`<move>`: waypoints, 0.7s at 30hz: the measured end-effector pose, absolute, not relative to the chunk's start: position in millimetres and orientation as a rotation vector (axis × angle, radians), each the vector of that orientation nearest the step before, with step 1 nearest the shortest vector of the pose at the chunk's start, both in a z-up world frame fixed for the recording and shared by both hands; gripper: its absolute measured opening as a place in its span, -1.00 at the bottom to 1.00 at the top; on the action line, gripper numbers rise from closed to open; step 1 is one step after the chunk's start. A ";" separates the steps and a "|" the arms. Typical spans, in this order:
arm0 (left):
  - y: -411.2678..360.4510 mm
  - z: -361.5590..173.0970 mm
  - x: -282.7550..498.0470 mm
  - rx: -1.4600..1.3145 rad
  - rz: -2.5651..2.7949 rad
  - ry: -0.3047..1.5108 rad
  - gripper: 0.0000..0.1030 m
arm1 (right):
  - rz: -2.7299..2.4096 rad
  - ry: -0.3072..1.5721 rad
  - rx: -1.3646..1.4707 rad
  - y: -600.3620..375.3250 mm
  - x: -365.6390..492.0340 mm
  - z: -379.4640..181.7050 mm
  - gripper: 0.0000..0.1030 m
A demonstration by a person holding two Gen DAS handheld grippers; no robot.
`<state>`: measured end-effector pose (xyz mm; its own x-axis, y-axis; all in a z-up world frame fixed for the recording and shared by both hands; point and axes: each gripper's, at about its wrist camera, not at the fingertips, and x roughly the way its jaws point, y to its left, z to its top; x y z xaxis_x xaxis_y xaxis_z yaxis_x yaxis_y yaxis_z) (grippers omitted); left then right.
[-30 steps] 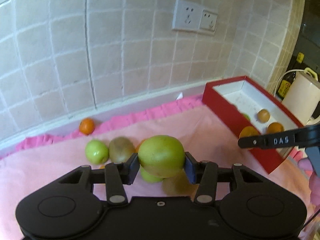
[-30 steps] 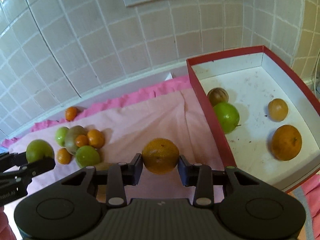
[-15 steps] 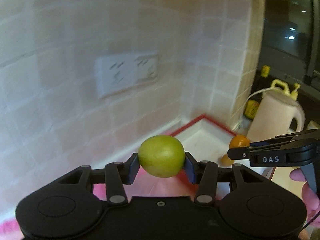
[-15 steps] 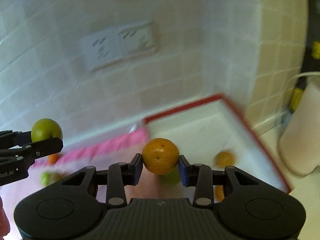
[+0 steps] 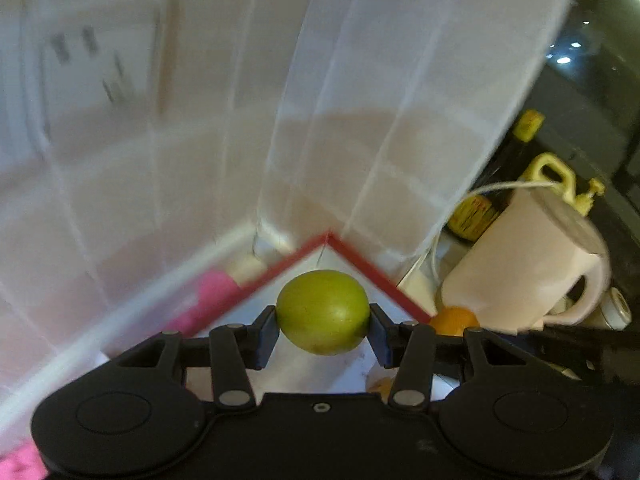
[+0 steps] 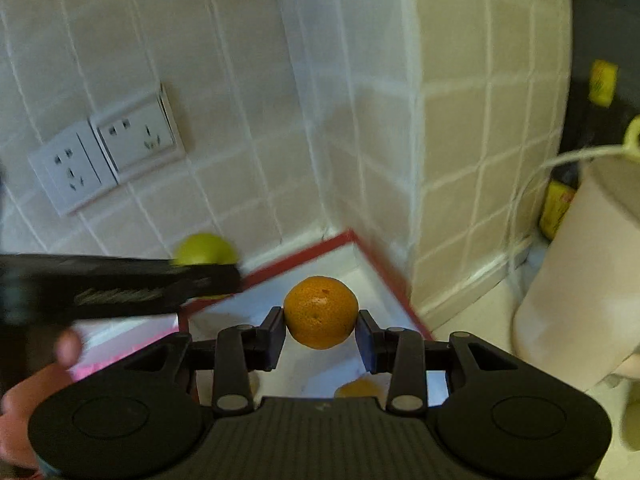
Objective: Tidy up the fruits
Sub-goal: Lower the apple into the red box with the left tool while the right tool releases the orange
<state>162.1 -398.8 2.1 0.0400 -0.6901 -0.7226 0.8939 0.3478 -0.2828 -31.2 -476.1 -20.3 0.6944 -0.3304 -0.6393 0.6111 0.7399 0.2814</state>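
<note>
My left gripper (image 5: 323, 330) is shut on a green round fruit (image 5: 322, 312) and holds it above the far corner of the red box (image 5: 352, 252) with a white inside. My right gripper (image 6: 321, 334) is shut on an orange (image 6: 321, 312) and holds it above the same box (image 6: 380, 268). In the right wrist view the left gripper's finger (image 6: 120, 288) crosses the left side with the green fruit (image 6: 204, 249) behind it. In the left wrist view the orange (image 5: 454, 320) shows at the right. Orange fruits (image 6: 358, 388) lie in the box below.
Tiled walls meet in a corner just behind the box (image 5: 280, 160). Wall sockets (image 6: 108, 160) are at the left. A white kettle (image 5: 528, 260) with a cord stands right of the box, with yellow-capped bottles (image 5: 520, 148) behind it. Pink cloth (image 5: 212, 292) lies left of the box.
Both grippers have swung right from the fruit pile on the pink cloth to over the red box, each still holding its fruit. The views now face the wall corner.
</note>
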 end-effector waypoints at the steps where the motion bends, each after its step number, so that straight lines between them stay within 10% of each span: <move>1: -407.8 -11.0 165.2 0.286 -1.234 0.942 0.10 | -0.539 0.613 0.509 -476.9 -26.3 -28.5 -0.22; 21: -466.2 -87.2 170.4 0.404 -1.193 1.041 0.09 | -0.392 0.825 0.430 -457.0 27.9 -116.3 -0.21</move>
